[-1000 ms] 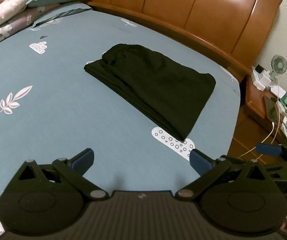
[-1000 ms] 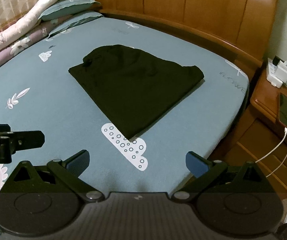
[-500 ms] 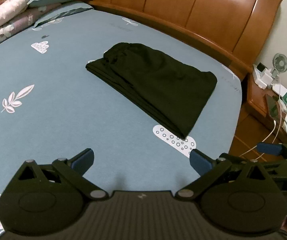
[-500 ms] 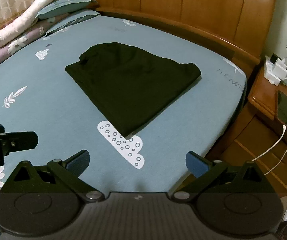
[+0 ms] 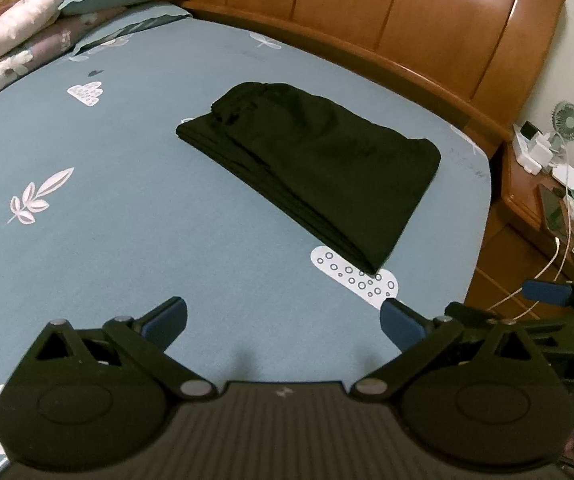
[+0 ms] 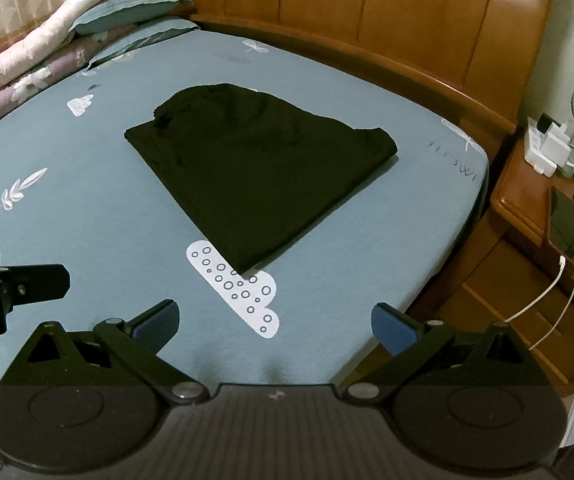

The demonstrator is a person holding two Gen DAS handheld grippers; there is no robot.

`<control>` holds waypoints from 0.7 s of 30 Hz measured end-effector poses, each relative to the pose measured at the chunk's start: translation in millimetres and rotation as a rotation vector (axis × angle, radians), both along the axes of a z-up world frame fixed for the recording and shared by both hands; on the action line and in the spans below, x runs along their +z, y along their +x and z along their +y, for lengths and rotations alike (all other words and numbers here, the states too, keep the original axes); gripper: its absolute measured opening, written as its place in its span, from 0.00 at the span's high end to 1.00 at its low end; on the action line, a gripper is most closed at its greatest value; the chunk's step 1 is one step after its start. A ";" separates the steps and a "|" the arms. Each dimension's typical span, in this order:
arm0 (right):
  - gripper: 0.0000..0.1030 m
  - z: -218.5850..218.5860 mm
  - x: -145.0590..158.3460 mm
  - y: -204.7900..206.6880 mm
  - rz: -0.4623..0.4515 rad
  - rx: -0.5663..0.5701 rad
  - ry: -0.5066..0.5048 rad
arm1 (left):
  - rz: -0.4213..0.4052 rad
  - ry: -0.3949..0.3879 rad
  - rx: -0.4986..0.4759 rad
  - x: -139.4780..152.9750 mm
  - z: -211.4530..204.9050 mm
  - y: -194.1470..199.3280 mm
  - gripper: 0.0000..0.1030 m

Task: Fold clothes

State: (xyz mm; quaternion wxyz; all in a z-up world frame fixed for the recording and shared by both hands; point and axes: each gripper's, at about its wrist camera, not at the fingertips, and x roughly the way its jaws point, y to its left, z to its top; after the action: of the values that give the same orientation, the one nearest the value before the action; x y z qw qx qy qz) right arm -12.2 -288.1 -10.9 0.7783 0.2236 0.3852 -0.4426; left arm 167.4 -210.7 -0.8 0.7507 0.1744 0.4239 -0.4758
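Garment first: the black, soft-cloth folded garment (image 5: pixel 315 172) lies flat mid-bed on the blue patterned bedsheet (image 5: pixel 107 208), its near corner touching a white cloud print (image 6: pixel 239 284). Your left gripper (image 5: pixel 283 316) and right gripper (image 6: pixel 273 320) hover short of it, fingers spread wide, holding nothing. It looks largely folded, so judge whether one more fold is due. If so, take both near corners evenly, pinch every layer, and carry them over low so the stacked edges stay aligned.
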 end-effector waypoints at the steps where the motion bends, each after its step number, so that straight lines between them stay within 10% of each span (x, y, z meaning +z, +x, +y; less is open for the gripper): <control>1: 0.00 -0.2 -0.2 0.1 0.001 0.001 0.001 | -0.001 0.000 -0.002 0.3 -0.2 -0.1 0.01; 21: 0.00 -2.9 -2.0 1.0 0.010 0.004 0.012 | 0.007 0.000 -0.009 -0.2 -2.7 -0.8 0.01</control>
State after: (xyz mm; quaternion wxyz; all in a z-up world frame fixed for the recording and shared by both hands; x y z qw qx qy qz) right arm -11.2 -291.1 -12.9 0.7759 0.2255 0.3921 -0.4398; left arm 166.6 -213.4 -0.9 0.7470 0.1745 0.4260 -0.4796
